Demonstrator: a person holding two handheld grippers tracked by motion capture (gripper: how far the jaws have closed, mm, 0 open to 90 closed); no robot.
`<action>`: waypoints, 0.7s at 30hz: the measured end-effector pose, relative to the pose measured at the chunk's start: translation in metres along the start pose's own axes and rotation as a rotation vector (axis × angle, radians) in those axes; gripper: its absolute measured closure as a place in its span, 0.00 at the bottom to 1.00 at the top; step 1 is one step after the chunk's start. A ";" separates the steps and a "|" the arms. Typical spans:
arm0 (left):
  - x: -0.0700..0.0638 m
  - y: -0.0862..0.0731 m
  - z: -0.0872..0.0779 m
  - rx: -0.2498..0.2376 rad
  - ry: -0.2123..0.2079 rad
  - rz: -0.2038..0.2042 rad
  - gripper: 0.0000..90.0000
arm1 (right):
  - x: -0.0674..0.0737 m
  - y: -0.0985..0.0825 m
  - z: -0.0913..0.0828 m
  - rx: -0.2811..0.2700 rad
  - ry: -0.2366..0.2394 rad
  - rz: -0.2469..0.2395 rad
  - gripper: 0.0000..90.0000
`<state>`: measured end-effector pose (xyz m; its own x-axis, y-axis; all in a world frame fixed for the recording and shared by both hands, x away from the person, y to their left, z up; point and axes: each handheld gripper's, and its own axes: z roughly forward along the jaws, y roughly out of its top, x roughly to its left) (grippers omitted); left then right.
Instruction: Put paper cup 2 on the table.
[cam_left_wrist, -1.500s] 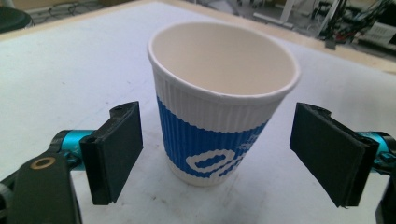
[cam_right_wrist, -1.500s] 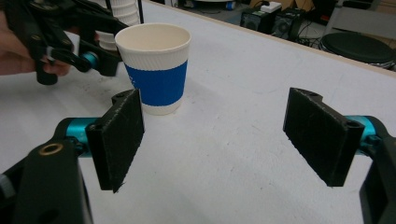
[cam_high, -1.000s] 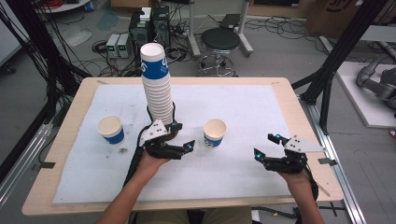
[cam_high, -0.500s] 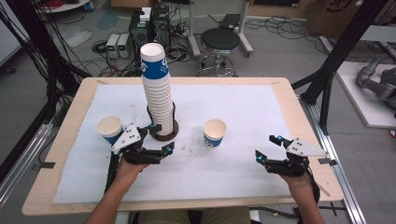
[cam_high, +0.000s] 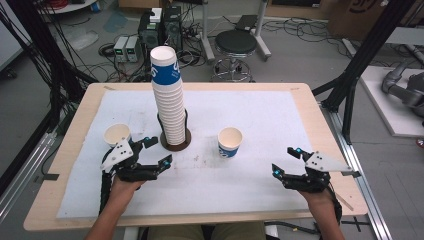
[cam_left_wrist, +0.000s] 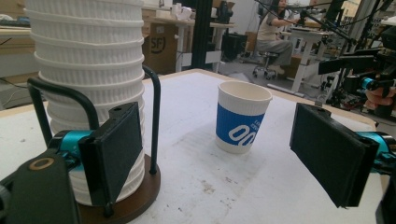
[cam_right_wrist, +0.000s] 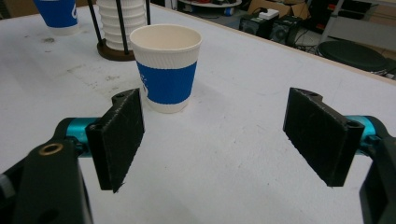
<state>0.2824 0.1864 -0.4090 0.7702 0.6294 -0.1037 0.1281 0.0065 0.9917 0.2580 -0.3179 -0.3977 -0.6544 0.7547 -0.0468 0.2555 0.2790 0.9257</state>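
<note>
I keep both tongs released and empty: left gripper (cam_high: 154, 153) beside the cup stack (cam_high: 169, 97), right gripper (cam_high: 286, 161) facing the loose cup (cam_right_wrist: 166, 67) ahead, ready for grasping.

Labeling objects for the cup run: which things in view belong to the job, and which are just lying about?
In the job:
- cup stack on its holder
- left cup
- middle cup
- left claw, right claw, both open and empty

Lying about:
- stool
- power boxes on the floor
</note>
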 end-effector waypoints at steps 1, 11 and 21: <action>0.000 -0.001 -0.001 -0.001 0.001 -0.004 0.19 | 0.000 0.000 -0.001 0.000 -0.001 -0.001 0.23; 0.001 -0.004 -0.005 -0.009 0.008 -0.004 0.19 | -0.001 -0.001 -0.001 -0.002 -0.006 0.007 0.23; 0.000 -0.005 -0.004 -0.006 0.015 0.009 0.19 | -0.004 -0.003 0.000 0.000 -0.002 0.018 0.23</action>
<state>0.2789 0.1894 -0.4137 0.7620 0.6409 -0.0933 0.1174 0.0050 0.9931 0.2601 -0.3221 -0.4007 -0.6482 0.7608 -0.0309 0.2673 0.2653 0.9264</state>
